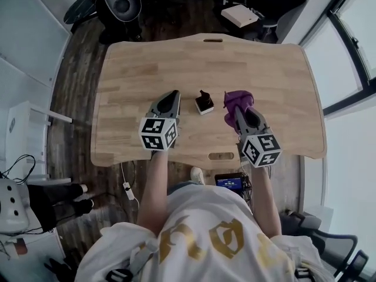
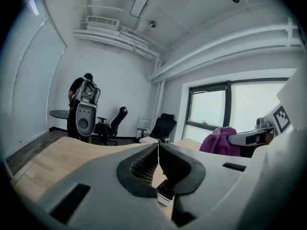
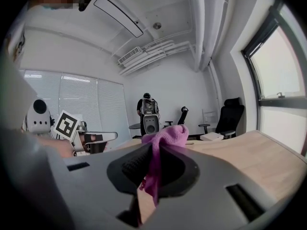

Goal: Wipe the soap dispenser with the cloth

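A small soap dispenser (image 1: 204, 103), white base with a dark pump top, stands near the middle of the wooden table (image 1: 276, 75). My left gripper (image 1: 174, 94) is just left of it, shut and empty; in the left gripper view its closed jaws (image 2: 158, 146) sit above the soap dispenser (image 2: 165, 191). My right gripper (image 1: 238, 109) is just right of the dispenser, shut on a purple cloth (image 1: 237, 100) bunched over its tips. In the right gripper view the cloth (image 3: 167, 137) hangs pinched in the right gripper (image 3: 154, 148), with the left gripper (image 3: 93, 138) at the left.
The table has slot cut-outs at the far edge (image 1: 212, 40) and the near edge (image 1: 221, 155). Beyond the far edge are a grey machine (image 1: 121, 2), office chairs (image 2: 114, 122) and a white box (image 1: 239, 15). Windows run along the right.
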Available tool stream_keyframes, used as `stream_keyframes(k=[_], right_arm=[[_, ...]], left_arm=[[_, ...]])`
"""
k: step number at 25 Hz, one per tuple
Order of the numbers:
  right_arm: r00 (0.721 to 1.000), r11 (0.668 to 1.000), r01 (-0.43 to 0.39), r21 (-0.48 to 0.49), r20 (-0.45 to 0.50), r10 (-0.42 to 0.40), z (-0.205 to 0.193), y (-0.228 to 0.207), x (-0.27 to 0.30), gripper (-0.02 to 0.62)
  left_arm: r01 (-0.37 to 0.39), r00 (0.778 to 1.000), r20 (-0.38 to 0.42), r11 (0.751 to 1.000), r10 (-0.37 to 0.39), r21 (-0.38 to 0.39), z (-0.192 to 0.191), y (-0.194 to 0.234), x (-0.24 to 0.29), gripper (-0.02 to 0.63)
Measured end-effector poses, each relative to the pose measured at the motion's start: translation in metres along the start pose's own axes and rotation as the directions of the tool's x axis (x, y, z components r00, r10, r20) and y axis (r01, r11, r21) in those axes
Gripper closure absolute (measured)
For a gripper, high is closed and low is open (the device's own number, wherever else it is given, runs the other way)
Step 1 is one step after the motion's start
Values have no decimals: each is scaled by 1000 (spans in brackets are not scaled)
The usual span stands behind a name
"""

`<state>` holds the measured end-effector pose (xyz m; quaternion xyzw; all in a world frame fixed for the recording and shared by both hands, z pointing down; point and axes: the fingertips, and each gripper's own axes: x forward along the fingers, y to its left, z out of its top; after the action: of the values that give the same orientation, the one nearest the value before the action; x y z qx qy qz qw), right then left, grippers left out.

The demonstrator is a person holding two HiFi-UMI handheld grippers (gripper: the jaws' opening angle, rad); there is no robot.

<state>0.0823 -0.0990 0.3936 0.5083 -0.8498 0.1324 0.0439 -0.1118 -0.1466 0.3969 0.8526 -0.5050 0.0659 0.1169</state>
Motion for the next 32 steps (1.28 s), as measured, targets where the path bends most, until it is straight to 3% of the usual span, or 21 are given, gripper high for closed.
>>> stream_keyframes(k=[8,21,32], right_arm=[[999,999,52,9,-10,-52,-2,-13,-2,560],[1000,1000,15,17,10,-15,6,-26,23,560],[998,999,1,39,-55,2,-20,-38,44,560]], left_arm=[[57,998,-18,998,-57,-1,-9,-6,17,596],[27,1000,-11,1000,-26,9,-4,7,29,595],[8,999,-50,999,-10,-40,-32,21,51,595]])
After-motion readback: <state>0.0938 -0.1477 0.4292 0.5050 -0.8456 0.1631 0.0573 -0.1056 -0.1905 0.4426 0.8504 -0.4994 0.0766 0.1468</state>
